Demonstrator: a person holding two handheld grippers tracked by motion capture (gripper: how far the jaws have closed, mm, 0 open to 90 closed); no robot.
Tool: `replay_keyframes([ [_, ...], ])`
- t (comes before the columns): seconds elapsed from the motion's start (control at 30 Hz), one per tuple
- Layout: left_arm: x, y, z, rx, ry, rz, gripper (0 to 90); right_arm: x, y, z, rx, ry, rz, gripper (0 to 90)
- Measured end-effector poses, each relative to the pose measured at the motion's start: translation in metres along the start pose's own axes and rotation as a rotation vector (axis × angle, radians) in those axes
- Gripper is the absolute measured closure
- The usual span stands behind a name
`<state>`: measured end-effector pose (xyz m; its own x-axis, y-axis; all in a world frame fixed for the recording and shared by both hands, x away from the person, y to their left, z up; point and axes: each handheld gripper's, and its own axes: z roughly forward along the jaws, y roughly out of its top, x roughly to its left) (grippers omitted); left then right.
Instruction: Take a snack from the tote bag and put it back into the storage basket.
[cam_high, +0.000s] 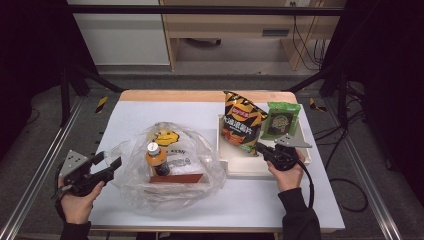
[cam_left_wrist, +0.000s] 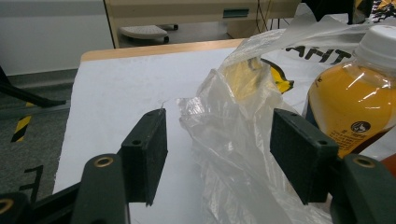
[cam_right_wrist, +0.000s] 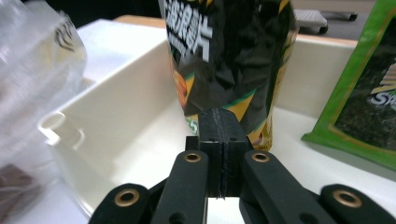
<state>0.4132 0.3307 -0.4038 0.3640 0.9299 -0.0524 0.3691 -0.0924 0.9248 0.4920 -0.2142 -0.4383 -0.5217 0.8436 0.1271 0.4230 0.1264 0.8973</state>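
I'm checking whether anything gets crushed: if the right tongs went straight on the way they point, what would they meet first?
Probably the chip bag, upright in the white tray just beyond the shut right tongs; the gap is hard to judge.

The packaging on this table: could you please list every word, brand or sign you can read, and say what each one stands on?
"HT" and a few more black capitals, cut off and folded: on the clear plastic bag.
Yellow smiley sign: same bag.
Large white Chinese characters, cropped: on the black chip bag.
"S", the start of a white word: on the green packet.
Round emblem on the orange drink bottle: too small to read.
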Motion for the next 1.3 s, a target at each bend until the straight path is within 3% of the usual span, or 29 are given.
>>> replay_keyframes([
  [0.33, -0.001, -0.001, 0.001, -0.003, -0.002, 0.001, 37.2, 0.000, -0.005, 0.020, 0.021, -0.041, -0.026, 90.0],
  [0.87, -0.001, -0.001, 0.003, 0.003, -0.002, -0.004, 37.1, -0.016, 0.002, 0.032, 0.011, -0.127, 0.035, 90.0],
  [1.3, 0.000, -0.003, 0.005, 0.017, -0.004, -0.006, 37.0, -0.035, -0.001, 0.048, -0.033, -0.151, 0.109, 88.8],
])
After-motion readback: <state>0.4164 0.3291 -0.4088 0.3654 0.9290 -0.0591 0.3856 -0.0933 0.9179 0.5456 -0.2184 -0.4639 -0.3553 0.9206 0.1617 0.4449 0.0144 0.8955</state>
